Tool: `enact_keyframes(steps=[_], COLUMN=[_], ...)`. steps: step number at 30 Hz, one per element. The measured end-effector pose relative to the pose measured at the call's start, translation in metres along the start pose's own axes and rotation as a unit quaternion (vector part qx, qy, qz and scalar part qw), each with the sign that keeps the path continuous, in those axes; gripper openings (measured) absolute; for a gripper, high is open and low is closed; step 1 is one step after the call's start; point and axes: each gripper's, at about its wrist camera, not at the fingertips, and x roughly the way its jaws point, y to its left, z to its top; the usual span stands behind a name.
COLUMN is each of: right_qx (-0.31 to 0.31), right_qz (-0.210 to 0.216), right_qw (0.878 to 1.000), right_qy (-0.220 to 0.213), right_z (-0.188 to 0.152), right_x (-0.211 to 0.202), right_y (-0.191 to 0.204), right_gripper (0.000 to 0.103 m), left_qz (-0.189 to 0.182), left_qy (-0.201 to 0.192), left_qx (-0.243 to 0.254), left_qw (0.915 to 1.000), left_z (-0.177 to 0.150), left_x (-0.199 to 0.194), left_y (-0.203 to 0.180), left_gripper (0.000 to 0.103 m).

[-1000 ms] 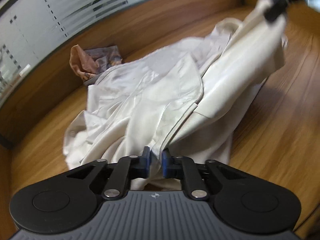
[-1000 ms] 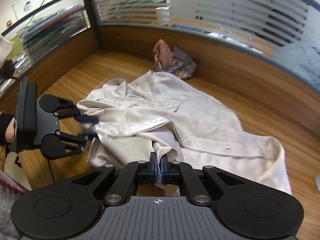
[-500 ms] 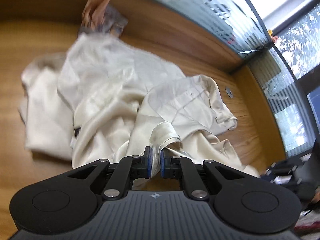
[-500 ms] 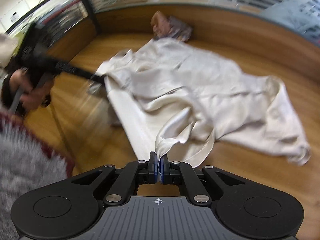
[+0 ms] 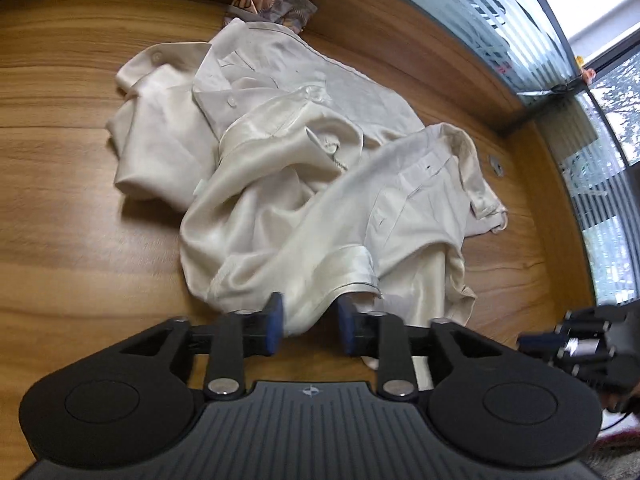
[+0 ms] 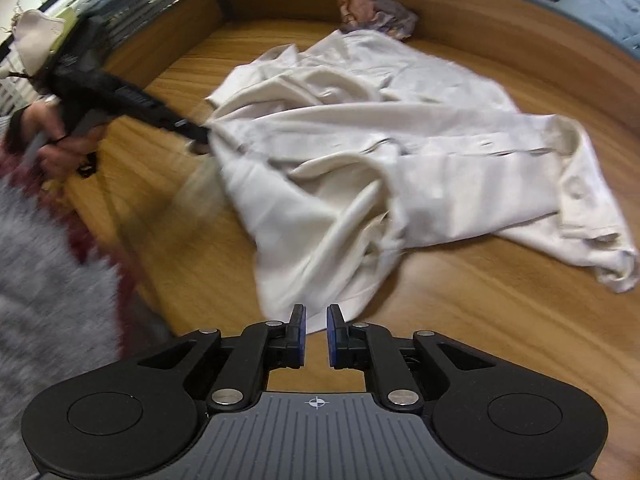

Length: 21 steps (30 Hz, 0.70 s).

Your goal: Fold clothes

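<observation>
Desk (image 5: 72, 184) of wood grain, walled at the back by a low partition with frosted glass, carries the one garment that matters: a cream shirt (image 5: 304, 168) lying rumpled across its middle, collar toward the partition, hem toward the person. Nothing is folded yet, by the look of it; sleeves and front panels are bunched over each other, so flattening and every fold are judged to lie ahead.

Behind the shirt, against the partition, sits a crumpled patterned cloth (image 6: 376, 8), untouched.

At the shirt's near hem, the left gripper (image 5: 308, 326) stands partly open with a fold of cream fabric loose between its pads, which do not press on it. Its jaws have just been opening; half a second back they were pinched on that fabric, and the wrist has rolled since then. A hand (image 6: 68, 140) carries it at the shirt's side in the right wrist view.

Just short of the hem, the right gripper (image 6: 316, 330) shows a narrow gap with bare desk between its pads. Its jaws have also just been opening, letting go the edge they clamped earlier.
</observation>
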Motion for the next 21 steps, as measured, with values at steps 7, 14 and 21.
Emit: enact_keyframes(steps=[7, 14, 21], right_qx=[-0.098, -0.246, -0.324], right_qz=[-0.04, -0.028, 0.02], right_qw=[0.994, 0.969, 0.946], right_qy=[-0.007, -0.014, -0.019], right_z=[0.01, 0.013, 0.016], right_x=[0.018, 0.045, 0.052], right_y=[-0.017, -0.022, -0.025], right_gripper=[0.021, 0.025, 0.036], left_qz=[0.069, 0.103, 0.137], left_qy=[-0.035, -0.05, -0.074], left_qx=[0.003, -0.027, -0.032], left_qw=[0.997, 0.9931, 0.9873], left_z=[-0.045, -0.087, -0.114], left_x=[-0.016, 0.002, 0.031], left_y=[-0.043, -0.091, -0.141], left_gripper=[0.08, 0.081, 0.081])
